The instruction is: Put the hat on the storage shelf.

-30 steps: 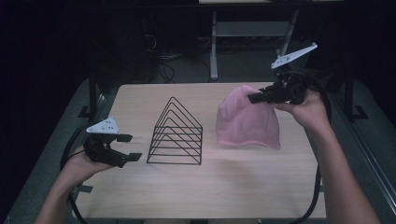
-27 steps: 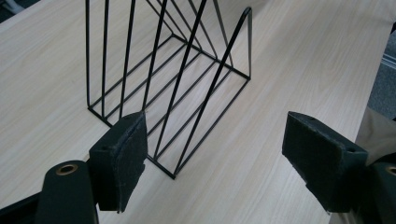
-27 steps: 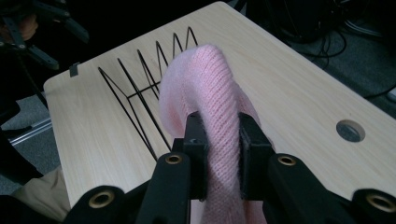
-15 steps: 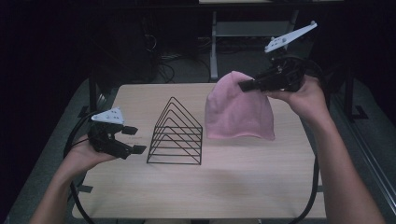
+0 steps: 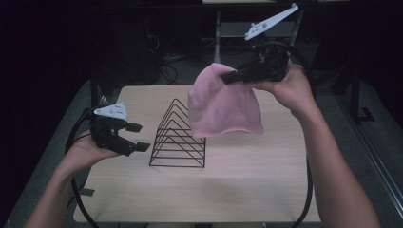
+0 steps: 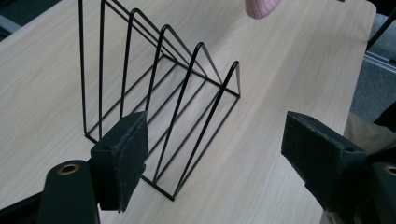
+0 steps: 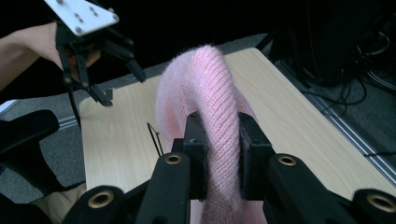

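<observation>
Hat [image 5: 222, 107], pink and knitted, hangs clear of the table [image 5: 247, 190], raised above its far right part. Its crown is pinched between the jaws of the right gripper [image 5: 228, 77], which are clamped together on a fold of the knit; the right gripper view shows both pads [image 7: 196, 144] pressing into that fold [image 7: 217, 135]. The open brim hangs downward, with its lower left edge overlapping the top of the wire rack [image 5: 178, 137] as seen from the high view; whether cloth and wire touch cannot be told.

The rack, black and built of triangular wire dividers, stands upright near the middle of the table, a little toward the left edge. In the left gripper view its dividers [image 6: 159, 93] rise just ahead of the jaws, and a corner of the hat [image 6: 261, 7] shows at the top.

The left gripper [image 5: 135, 137] is held just left of the rack, over the left edge region of the table, pointing toward the rack. Its jaws stand wide apart with nothing between them, and the pads [image 6: 123, 158] are clear of the wire.

The right hand [image 5: 290, 88] holds its gripper above the far right corner.
</observation>
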### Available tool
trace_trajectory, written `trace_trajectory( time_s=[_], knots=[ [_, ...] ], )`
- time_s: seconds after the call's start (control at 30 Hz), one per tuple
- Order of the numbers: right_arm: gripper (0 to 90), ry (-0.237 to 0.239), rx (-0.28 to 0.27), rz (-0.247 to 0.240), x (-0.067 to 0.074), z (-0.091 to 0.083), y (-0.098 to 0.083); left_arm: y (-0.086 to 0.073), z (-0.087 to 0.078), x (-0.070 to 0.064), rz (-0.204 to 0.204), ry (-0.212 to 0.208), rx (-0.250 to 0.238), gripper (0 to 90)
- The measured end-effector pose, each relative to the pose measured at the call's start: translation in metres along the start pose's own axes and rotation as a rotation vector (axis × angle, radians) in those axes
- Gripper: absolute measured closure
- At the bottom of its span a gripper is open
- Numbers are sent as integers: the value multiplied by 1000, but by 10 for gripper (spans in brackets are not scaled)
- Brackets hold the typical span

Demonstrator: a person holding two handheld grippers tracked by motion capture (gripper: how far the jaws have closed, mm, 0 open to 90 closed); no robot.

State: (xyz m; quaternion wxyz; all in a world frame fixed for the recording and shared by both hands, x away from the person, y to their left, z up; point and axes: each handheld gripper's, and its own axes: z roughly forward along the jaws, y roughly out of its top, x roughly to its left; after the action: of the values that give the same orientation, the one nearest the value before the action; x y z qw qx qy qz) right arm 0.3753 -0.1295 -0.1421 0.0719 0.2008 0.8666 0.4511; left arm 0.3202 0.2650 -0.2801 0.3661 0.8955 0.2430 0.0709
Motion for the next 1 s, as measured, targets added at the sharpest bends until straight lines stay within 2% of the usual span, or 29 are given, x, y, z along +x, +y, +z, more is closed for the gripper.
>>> trace_trajectory(
  time_s=[0.07, 0.17, 0.4, 0.7, 0.9, 1.0],
  knots=[
    [761, 8, -5, -6, 2, 3, 5, 2, 0, 0, -4, -5, 4, 231],
    [759, 20, 0, -16, 5, 9, 15, 6, -1, 1, 18, -1, 14, 231],
    [757, 34, 0, -42, 12, 18, 30, 17, -7, 3, 32, -9, -16, 231],
    [757, 64, -1, -74, 21, 32, 48, 28, -13, 10, 26, -48, -35, 306],
    [757, 77, -3, -96, 24, 39, 56, 30, -12, 12, 29, -64, -37, 321],
    [758, 80, -15, -113, 26, 41, 62, 29, -12, 15, 22, -87, -41, 327]
  ],
)
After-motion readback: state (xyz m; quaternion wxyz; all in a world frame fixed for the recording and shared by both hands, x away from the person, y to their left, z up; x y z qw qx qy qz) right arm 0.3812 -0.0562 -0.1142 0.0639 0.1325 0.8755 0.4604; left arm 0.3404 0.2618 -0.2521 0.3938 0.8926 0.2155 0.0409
